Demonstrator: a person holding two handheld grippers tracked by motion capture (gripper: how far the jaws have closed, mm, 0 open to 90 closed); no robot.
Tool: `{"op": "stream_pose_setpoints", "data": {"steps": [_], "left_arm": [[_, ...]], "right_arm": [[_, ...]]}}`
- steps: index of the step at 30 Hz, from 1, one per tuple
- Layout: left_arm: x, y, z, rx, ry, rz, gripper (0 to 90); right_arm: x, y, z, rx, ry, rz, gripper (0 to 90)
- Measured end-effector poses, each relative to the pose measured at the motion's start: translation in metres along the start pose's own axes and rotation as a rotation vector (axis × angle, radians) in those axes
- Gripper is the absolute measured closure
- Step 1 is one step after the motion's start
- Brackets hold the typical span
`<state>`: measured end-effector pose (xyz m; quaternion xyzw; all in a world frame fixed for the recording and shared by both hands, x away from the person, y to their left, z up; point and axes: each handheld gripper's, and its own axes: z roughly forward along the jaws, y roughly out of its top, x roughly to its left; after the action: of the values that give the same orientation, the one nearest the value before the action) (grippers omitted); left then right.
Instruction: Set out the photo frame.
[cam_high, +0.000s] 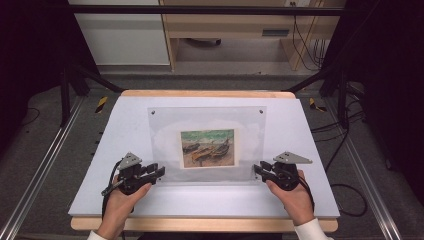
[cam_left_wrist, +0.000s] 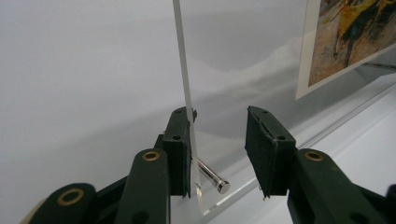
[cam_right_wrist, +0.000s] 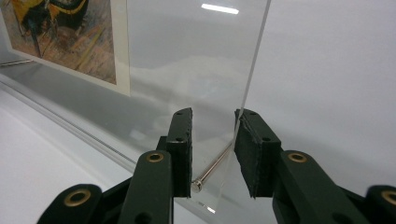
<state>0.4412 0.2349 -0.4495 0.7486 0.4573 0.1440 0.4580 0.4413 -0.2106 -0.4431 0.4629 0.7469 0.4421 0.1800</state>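
A clear acrylic frame (cam_high: 206, 145) lay flat on the white tabletop (cam_high: 125, 125), near its middle, with a print (cam_high: 207, 148) of beached boats sandwiched between its two panes; two small fasteners (cam_high: 153, 112) marked its far corners, and the near corners carried metal standoff pins. The claws were posted at those near corners, presumably because the job was to lift or part the top pane evenly, one hold on each side keeping it from twisting. The left claw (cam_high: 159, 172) sat at the near left corner, and in the left gripper view its jaws stood apart with the pane's edge (cam_left_wrist: 184, 79) running up against the inner face of one pad while the other pad hung clear; the left pin (cam_left_wrist: 212, 176) poked out between them. The right claw (cam_high: 258, 169) mirrored it at the near right corner: in the right gripper view the pane's edge (cam_right_wrist: 252, 70) met one pad, the right pin (cam_right_wrist: 210, 172) lay in the gap, and the jaws were parted, gripping nothing yet (contact on one side only, as far as I could judge). Both hands came in low from the near edge, the left hand (cam_high: 122, 197) and right hand (cam_high: 295, 197) wrapped around the handles, wrists roughly level, claws pointing inward toward each other.
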Motion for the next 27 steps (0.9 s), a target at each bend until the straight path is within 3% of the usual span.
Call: {"op": "stream_pose_setpoints", "data": {"steps": [27], "left_arm": [[-0.0028,-0.0069,-0.0038,0.03,-0.011,0.034,62.2]], "right_arm": [[0.0055,-0.0077,-0.005,0.024,-0.004,-0.011,67.7]]}}
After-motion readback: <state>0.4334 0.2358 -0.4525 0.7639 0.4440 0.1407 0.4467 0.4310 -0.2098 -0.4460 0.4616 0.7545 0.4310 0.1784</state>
